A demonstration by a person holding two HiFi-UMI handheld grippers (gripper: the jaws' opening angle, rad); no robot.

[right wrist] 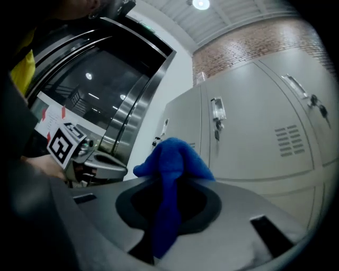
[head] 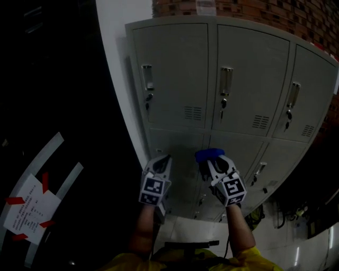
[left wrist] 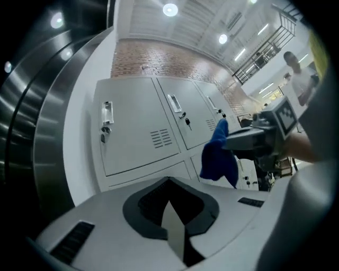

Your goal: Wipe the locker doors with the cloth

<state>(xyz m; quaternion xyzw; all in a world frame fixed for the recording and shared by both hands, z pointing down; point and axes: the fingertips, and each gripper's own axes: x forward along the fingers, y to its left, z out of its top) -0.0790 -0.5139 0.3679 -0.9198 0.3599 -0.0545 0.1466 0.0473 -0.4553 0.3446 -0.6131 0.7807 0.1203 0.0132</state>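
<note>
A grey bank of lockers (head: 222, 84) fills the head view, with three upper doors and a lower row beneath. My right gripper (head: 212, 160) is shut on a blue cloth (head: 208, 154), held just in front of a lower door. The cloth (right wrist: 172, 174) bunches above the jaws and hangs down between them in the right gripper view. From the left gripper view the cloth (left wrist: 218, 156) dangles at the right gripper's tip. My left gripper (head: 163, 161) hovers beside it to the left, shut and holding nothing.
Each upper door has a metal handle (head: 147, 77) with a key below and a vent slot. A dark curved metal wall (head: 53, 79) stands left of the lockers. A white notice with red tape (head: 29, 209) lies at lower left. Brick wall (head: 275, 16) rises behind.
</note>
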